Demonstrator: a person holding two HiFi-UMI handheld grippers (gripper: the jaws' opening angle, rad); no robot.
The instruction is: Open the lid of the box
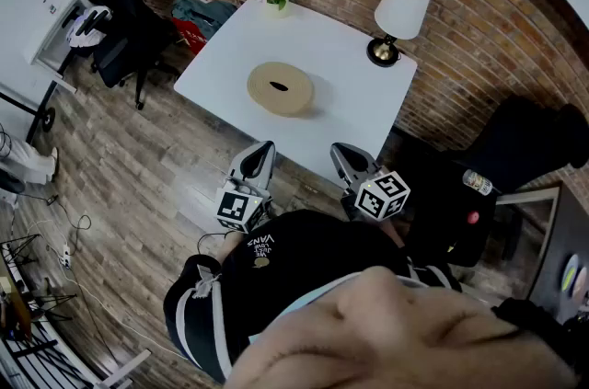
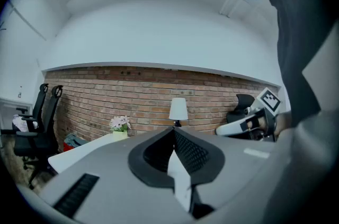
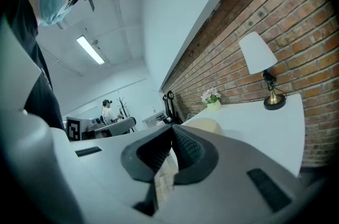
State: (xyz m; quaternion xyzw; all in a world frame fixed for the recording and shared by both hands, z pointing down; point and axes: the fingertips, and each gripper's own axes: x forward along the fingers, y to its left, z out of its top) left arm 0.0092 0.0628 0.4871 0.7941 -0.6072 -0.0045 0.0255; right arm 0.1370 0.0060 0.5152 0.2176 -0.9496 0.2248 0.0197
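Your left hand-held gripper [image 1: 265,148]: jaws together, empty.
Your right hand-held gripper [image 1: 344,152]: jaws together, empty.
Round box [image 1: 280,88]: lid on, ahead of both, apart, on the worktop [image 1: 350,93].

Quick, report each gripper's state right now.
Left gripper: shut, holding nothing.
Right gripper: shut, holding nothing.
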